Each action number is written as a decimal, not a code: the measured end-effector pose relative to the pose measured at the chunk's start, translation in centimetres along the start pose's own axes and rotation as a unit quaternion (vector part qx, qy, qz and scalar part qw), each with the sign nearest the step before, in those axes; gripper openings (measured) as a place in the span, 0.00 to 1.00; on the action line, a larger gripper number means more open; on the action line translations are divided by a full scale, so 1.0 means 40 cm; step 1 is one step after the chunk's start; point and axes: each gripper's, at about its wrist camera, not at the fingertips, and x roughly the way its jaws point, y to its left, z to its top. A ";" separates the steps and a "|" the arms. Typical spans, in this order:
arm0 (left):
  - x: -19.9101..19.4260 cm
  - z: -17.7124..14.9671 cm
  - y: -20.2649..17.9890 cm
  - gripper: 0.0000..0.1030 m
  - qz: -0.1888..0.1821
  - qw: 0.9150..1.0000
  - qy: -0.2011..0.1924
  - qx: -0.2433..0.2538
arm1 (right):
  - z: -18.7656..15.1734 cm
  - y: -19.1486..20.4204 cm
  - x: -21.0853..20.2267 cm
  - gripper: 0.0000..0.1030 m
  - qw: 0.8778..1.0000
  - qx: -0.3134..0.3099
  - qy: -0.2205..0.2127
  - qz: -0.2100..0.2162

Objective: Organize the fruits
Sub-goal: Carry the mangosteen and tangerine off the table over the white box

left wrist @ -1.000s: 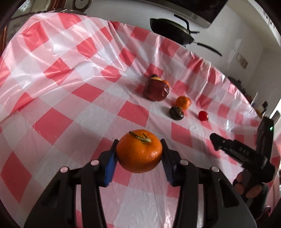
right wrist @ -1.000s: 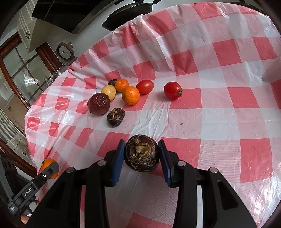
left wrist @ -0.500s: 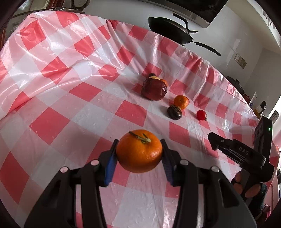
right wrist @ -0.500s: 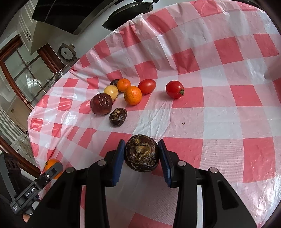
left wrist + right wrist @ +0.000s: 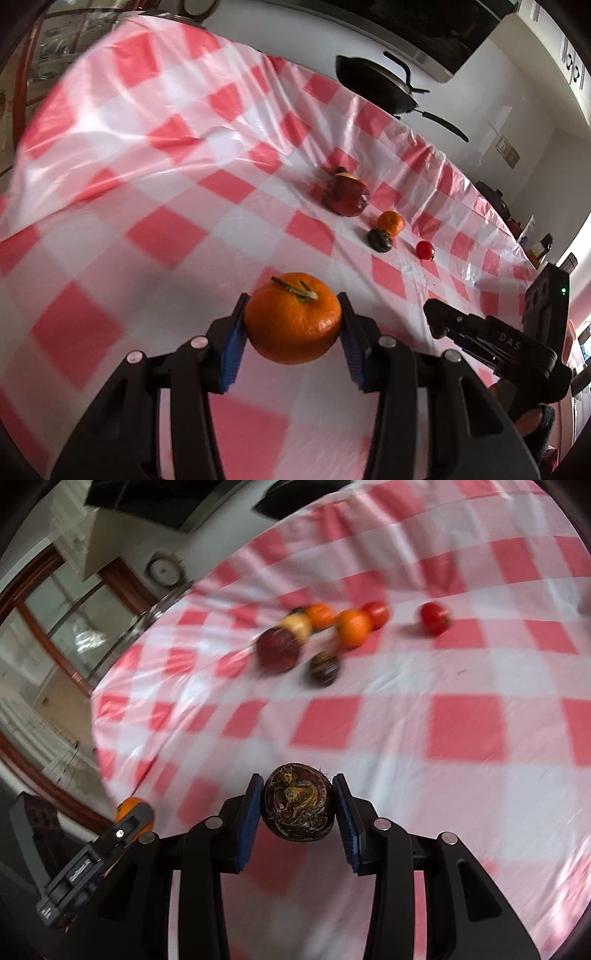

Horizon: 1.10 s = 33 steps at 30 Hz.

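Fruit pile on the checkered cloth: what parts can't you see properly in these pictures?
- Right wrist view: the fruit pile is motion-blurred, so skins and exact kinds stay unclear.
- Left wrist view: the big dark red fruit hides most of the fruits behind it.
- Right wrist view: the left gripper's finger covers part of the held orange.
- Left wrist view: the right gripper shows, but its held fruit is not visible.

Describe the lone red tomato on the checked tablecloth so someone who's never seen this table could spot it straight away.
Start at the red-and-white checked tablecloth and find the cluster of fruit near its far side. Look to the right of that cluster: the lone tomato sits apart, touching nothing. It is small, round and red with a bit of green at one side, whereas the other red tomato sits behind an orange.
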 end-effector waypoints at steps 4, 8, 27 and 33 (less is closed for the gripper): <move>-0.079 -0.022 0.076 0.45 0.013 1.000 -0.011 -0.011 | -0.061 0.107 0.003 0.38 0.999 -0.045 0.021 0.020; -0.150 -0.040 0.157 0.45 0.036 0.999 -0.022 -0.023 | -0.134 0.230 0.009 0.38 0.993 -0.099 0.041 0.045; -0.459 -0.140 0.523 0.45 0.148 0.982 -0.064 -0.100 | -0.494 0.661 0.035 0.38 0.920 -0.340 0.131 0.145; -0.544 -0.199 0.651 0.45 0.210 0.965 -0.072 -0.141 | -0.653 0.754 0.043 0.38 0.869 -0.431 0.174 0.173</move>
